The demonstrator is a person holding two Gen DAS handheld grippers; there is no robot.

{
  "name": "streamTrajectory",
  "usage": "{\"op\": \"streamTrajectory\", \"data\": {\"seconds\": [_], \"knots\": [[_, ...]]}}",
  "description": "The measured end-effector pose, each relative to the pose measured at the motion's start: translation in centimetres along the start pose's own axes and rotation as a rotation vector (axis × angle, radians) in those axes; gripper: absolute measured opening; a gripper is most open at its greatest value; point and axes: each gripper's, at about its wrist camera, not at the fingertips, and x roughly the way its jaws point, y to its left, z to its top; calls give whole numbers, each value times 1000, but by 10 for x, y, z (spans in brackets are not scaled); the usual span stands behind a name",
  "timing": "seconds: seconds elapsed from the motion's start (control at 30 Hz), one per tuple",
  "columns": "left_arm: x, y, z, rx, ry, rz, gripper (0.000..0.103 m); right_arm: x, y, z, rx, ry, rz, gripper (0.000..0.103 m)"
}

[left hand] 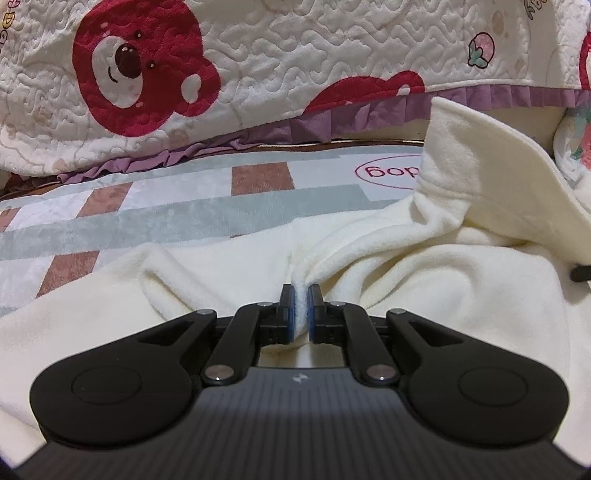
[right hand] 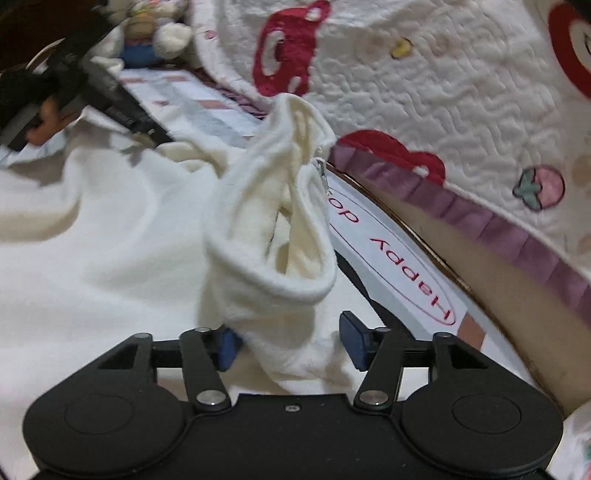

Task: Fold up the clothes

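A cream fleece zip-up garment (left hand: 424, 266) lies spread on a patterned mat. My left gripper (left hand: 302, 306) is shut on a pinched ridge of this fleece near the shoulder. The collar (left hand: 480, 147) stands up at the right in the left wrist view. In the right wrist view the collar (right hand: 273, 206) rises upright, with the zip pull (right hand: 323, 173) on its right edge. My right gripper (right hand: 291, 343) is open, its blue pads wide apart on either side of the collar's base. The left gripper (right hand: 110, 96) shows at the top left, held by a hand (right hand: 44, 118).
A quilted white bedspread (left hand: 295, 55) with red bears and a purple frill hangs along the far side. The mat (left hand: 147, 206) has grey and brown blocks and a red "Happy dog" oval (right hand: 399, 258). A plush toy (right hand: 147, 33) sits at the far end.
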Motion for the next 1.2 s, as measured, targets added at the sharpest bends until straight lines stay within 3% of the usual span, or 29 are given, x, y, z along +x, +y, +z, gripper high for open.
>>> {"op": "streamTrajectory", "data": {"seconds": [0.03,0.07,0.1,0.17,0.33,0.5,0.67,0.7,0.73,0.77,0.87,1.0,1.1,1.2], "knots": [[3,2,5,1,11,-3,6,5,-9,8,7,2,-13,52],[6,4,9,2,22,-6,6,11,-18,16,14,4,-27,21],[10,5,17,19,26,0,5,16,-27,23,21,6,-40,12],[18,7,38,83,22,30,5,27,-46,39,35,10,-67,10],[39,7,95,193,-19,79,5,54,-91,78,71,21,-134,10],[61,3,127,224,-36,139,5,72,-121,75,170,40,-147,9],[89,19,130,127,-60,241,5,88,-148,68,277,60,-154,11],[97,22,126,94,-48,255,11,91,-154,66,298,64,-156,16],[106,26,121,56,-25,267,17,95,-159,64,319,68,-157,35],[112,30,116,12,8,287,18,98,-165,63,341,72,-158,45],[104,33,99,-90,35,245,29,108,-181,58,405,84,-162,48],[90,19,81,-39,70,158,40,80,-215,7,568,130,-159,51],[84,8,75,3,79,136,49,54,-242,-37,700,168,-155,51],[85,1,71,21,90,126,51,38,-247,-69,791,193,-127,51]]}}
